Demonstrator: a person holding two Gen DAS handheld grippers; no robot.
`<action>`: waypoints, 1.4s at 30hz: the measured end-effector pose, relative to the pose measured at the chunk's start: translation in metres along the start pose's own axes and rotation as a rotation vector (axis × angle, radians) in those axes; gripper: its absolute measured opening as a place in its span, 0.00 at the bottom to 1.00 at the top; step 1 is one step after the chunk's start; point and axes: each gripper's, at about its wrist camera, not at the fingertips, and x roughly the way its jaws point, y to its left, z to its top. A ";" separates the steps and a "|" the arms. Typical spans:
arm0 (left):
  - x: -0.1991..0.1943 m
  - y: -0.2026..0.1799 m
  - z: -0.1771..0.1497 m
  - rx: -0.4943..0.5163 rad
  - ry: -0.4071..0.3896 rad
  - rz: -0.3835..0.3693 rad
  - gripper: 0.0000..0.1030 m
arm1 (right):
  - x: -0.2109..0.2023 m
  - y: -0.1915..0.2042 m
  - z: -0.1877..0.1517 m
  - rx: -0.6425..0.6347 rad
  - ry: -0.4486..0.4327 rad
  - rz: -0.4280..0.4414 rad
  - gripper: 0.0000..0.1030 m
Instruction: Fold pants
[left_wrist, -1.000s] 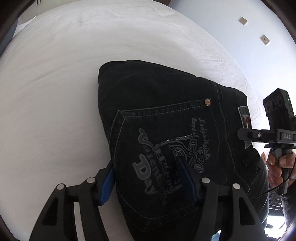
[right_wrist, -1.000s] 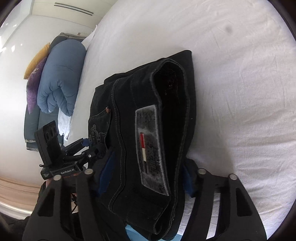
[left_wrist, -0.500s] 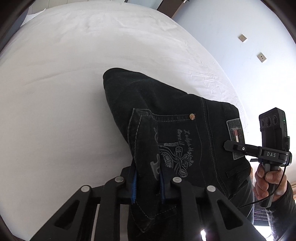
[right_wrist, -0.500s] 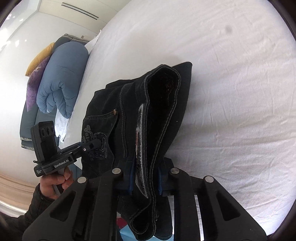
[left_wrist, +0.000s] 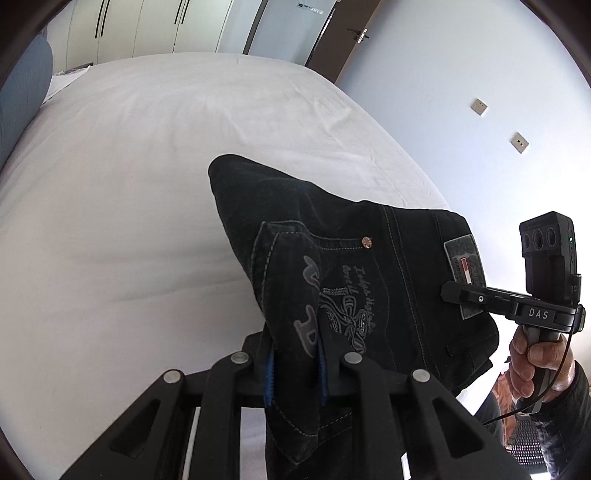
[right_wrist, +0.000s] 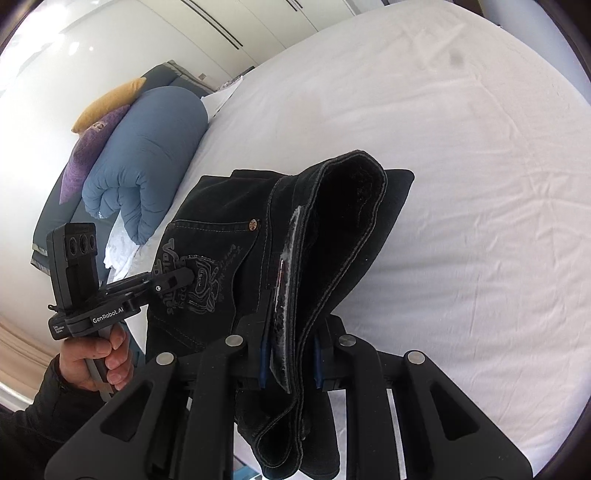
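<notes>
Black pants (left_wrist: 369, 266), folded, above white bed (left_wrist: 129, 184); left tongs (left_wrist: 295, 373) clamp pocket side, right tongs (right_wrist: 288, 363) clamp waistband.

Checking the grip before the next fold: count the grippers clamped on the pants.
2. The left gripper pinches the printed back pocket of the pants; the right gripper pinches the waistband at the grey label. Both pairs of pads press on the denim.
</notes>
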 end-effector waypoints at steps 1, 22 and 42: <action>0.009 0.006 0.009 0.000 0.004 0.007 0.18 | 0.003 -0.005 0.009 0.008 0.003 0.000 0.16; -0.003 0.027 -0.031 -0.001 -0.156 0.212 1.00 | -0.025 -0.122 -0.028 0.251 -0.114 0.029 0.75; -0.244 -0.134 -0.068 0.116 -0.708 0.522 1.00 | -0.310 0.127 -0.125 -0.267 -1.039 -0.461 0.99</action>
